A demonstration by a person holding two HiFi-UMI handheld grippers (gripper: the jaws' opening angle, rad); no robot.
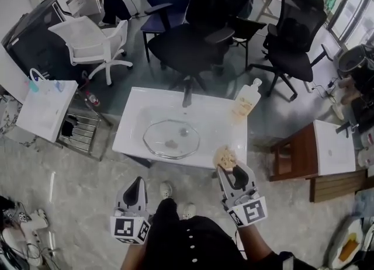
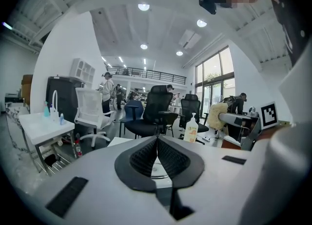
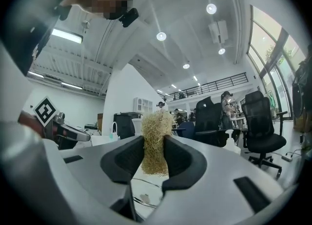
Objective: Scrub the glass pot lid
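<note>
The right gripper (image 1: 227,166), pinching a loofah scrubber (image 1: 225,157), hovers beside the glass pot lid (image 1: 171,139); the left gripper (image 1: 137,190), jaws pressed together, hangs nearer the person.

the right gripper (image 3: 155,147) has its jaws pressed onto a straw-coloured scrubber (image 3: 157,121), which sticks up above them as a bristly tuft and hangs a little below. under the jaws, part of the glass lid (image 3: 146,197) lies flat on the white tabletop (image 3: 139,178). the left gripper (image 3: 83,135) shows at the left edge with its marker cube. a black office chair (image 3: 263,126) stands at the right, round ceiling lights (image 3: 210,9) overhead.
</note>
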